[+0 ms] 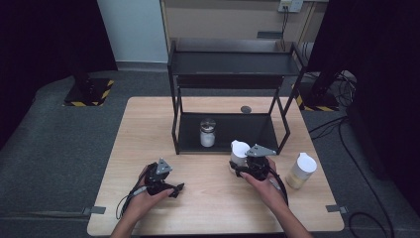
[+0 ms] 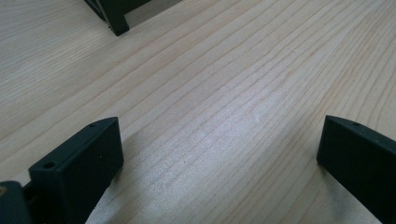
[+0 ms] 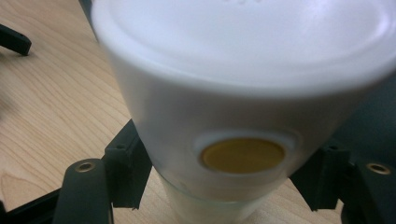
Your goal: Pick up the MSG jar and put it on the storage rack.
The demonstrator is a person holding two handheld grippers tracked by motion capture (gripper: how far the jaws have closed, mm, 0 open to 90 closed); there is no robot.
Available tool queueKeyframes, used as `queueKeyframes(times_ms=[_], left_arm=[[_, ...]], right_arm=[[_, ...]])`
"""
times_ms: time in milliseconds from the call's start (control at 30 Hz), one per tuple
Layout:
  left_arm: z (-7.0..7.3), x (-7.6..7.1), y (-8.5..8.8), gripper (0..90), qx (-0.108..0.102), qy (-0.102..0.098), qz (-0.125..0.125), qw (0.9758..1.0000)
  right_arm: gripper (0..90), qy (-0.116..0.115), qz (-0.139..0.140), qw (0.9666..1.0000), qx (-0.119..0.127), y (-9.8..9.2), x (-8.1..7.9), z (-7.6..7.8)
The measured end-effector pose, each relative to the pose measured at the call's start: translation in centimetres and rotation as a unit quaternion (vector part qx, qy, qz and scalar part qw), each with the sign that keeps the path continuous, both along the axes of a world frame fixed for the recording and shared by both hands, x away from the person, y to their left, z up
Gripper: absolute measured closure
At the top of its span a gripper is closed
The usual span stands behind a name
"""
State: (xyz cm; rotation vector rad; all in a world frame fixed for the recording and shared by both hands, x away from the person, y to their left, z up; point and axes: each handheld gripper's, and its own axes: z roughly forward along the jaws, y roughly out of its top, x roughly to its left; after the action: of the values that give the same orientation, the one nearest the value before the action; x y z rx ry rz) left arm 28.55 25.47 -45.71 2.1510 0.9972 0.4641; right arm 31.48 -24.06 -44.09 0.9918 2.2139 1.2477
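A pale wooden table stands on grey carpet, with dark curtains to either side. Nearest the person, the left gripper rests low over the table's near left part, its two black jaws spread wide with only bare wood grain between them in the left gripper view. To its right, the right gripper is pinching a white-lidded jar – in the right gripper view the jaws sit one on each side of the jar, pressed against its lower wall just under the broad white lid, with a round yellow spot on the lid's skirt facing the camera. The jar stands upright on the table just in front of the black shelf rack, close to the rack's right front leg. Further right, well apart from the grip, a second white-lidded jar with pale yellowish contents stands near the table's right edge. Beyond – on the rack's bottom shelf – sits a small glass jar with a dark lid, and a small dark disc lies on the table behind the rack.
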Motion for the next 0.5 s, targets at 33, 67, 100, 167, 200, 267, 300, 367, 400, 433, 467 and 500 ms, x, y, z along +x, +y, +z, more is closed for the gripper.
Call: queueKeyframes(times_ms=[33, 67, 100, 167, 200, 267, 300, 367, 400, 433, 467, 500], left_arm=[[0.0, 0.0, 0.0, 0.0, 0.0, 0.0, 0.0, 1.0], [0.0, 0.0, 0.0, 0.0, 0.0, 0.0, 0.0, 1.0], [0.0, 0.0, 0.0, 0.0, 0.0, 0.0, 0.0, 1.0], [0.0, 0.0, 0.0, 0.0, 0.0, 0.0, 0.0, 1.0], [0.0, 0.0, 0.0, 0.0, 0.0, 0.0, 0.0, 1.0], [0.0, 0.0, 0.0, 0.0, 0.0, 0.0, 0.0, 1.0], [0.0, 0.0, 0.0, 0.0, 0.0, 0.0, 0.0, 1.0], [0.0, 0.0, 0.0, 0.0, 0.0, 0.0, 0.0, 1.0], [0.0, 0.0, 0.0, 0.0, 0.0, 0.0, 0.0, 1.0], [0.0, 0.0, 0.0, 0.0, 0.0, 0.0, 0.0, 1.0], [0.0, 0.0, 0.0, 0.0, 0.0, 0.0, 0.0, 1.0], [0.0, 0.0, 0.0, 0.0, 0.0, 0.0, 0.0, 1.0]], right_arm=[[31.3, 0.002, -0.002, 1.0, 0.003, -0.1, 0.0, 0.0], [31.3, 0.005, -0.004, 0.9999, 0.009, -0.2, 0.1, -0.1], [31.3, 0.005, -0.006, 0.9999, 0.012, -0.3, 0.1, -0.1], [31.4, 0.002, -0.012, 0.9999, 0.011, -0.1, -0.2, 0.0], [31.4, 0.0, -0.013, 0.9999, 0.011, -0.1, -0.3, 0.0], [31.3, -0.003, -0.015, 0.9998, 0.015, -0.1, -0.5, 0.2], [31.4, -0.004, -0.016, 0.9997, 0.017, 0.0, -0.6, 0.4], [31.4, -0.006, -0.019, 0.9997, 0.016, 0.2, -0.7, 0.8], [31.4, -0.01, -0.019, 0.9997, 0.014, 0.3, -0.8, 0.9], [31.4, -0.013, -0.021, 0.9996, 0.012, 0.4, -0.9, 1.1], [31.3, -0.015, -0.023, 0.9996, 0.011, 0.5, -0.9, 1.3], [31.3, -0.016, -0.026, 0.9995, 0.012, 0.7, -0.9, 1.4]])
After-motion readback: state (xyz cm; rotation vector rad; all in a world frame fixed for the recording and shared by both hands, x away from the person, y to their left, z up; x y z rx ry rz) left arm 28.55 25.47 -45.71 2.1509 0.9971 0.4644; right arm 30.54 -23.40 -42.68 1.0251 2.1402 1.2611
